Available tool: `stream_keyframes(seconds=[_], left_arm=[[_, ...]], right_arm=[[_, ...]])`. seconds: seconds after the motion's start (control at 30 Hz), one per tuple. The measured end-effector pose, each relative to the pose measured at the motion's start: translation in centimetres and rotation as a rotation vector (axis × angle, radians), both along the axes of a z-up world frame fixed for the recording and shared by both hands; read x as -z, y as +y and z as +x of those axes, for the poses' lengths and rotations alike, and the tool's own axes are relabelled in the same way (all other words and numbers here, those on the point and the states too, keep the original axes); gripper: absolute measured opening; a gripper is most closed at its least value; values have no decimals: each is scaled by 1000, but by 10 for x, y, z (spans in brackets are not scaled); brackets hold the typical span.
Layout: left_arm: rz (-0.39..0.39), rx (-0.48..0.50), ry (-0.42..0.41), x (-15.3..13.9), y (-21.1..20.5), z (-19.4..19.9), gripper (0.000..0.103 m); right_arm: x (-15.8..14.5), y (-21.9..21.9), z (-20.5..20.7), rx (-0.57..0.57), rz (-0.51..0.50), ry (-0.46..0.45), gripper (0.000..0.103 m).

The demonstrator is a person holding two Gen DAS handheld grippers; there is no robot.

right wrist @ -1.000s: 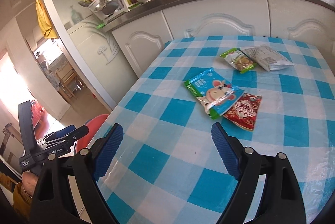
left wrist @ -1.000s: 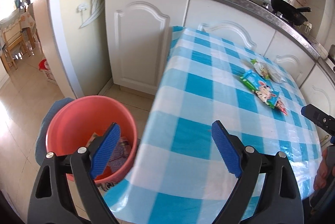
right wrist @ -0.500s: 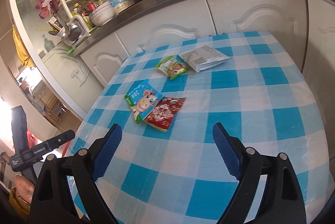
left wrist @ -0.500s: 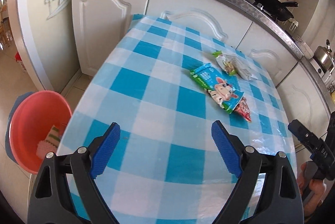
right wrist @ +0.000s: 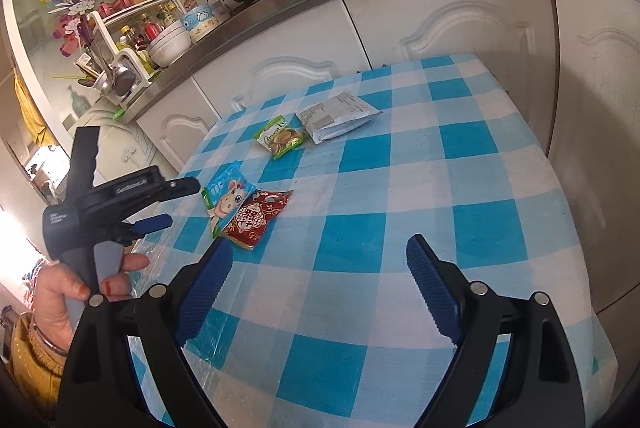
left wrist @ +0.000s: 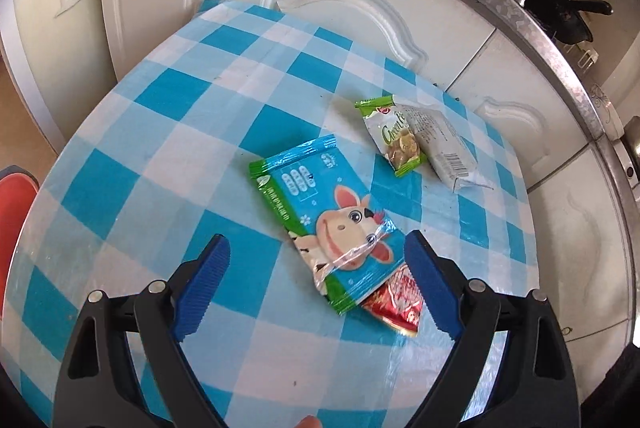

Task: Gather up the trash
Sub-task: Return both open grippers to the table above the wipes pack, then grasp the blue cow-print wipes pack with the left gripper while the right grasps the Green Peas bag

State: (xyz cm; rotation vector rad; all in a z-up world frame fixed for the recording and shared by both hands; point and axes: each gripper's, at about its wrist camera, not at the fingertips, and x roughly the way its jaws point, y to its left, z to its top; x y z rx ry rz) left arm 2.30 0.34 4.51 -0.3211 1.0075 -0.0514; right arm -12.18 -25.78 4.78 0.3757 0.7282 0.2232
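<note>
We only saw a cut-off sliver of the red bucket (left wrist: 14, 212) at far left, contents hidden. Our left gripper (left wrist: 316, 264) and right gripper (right wrist: 318, 262) were wide open, empty. Blue wrapper (left wrist: 332, 224) half-covered the red wrapper (left wrist: 402, 302) on the checked table (left wrist: 168, 132).

Both of the person's tools point downward with jaws spread wide and nothing between them, the left hand-held gripper (left wrist: 316, 278) tilted steeply, gripped by the left hand (right wrist: 76, 284), the right hand-held gripper (right wrist: 318, 286) angled more shallowly.
</note>
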Motion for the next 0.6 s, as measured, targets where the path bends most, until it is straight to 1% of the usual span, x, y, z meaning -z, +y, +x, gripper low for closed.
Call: stream_keyframes(seconds=[0.13, 0.23, 0.37, 0.5, 0.6], left_arm=[[61, -33, 36, 11, -12, 25, 89], [100, -50, 60, 22, -20, 35, 89], [161, -73, 69, 32, -24, 44, 89], [204, -73, 71, 40, -28, 49, 89], [255, -62, 60, 43, -32, 51, 89]], right_arm=[[1, -7, 1, -4, 9, -7, 88], [3, -11, 5, -2, 18, -5, 88], [6, -16, 12, -3, 38, -2, 88], [8, -19, 18, -5, 46, 6, 88], [10, -20, 24, -10, 57, 17, 88]])
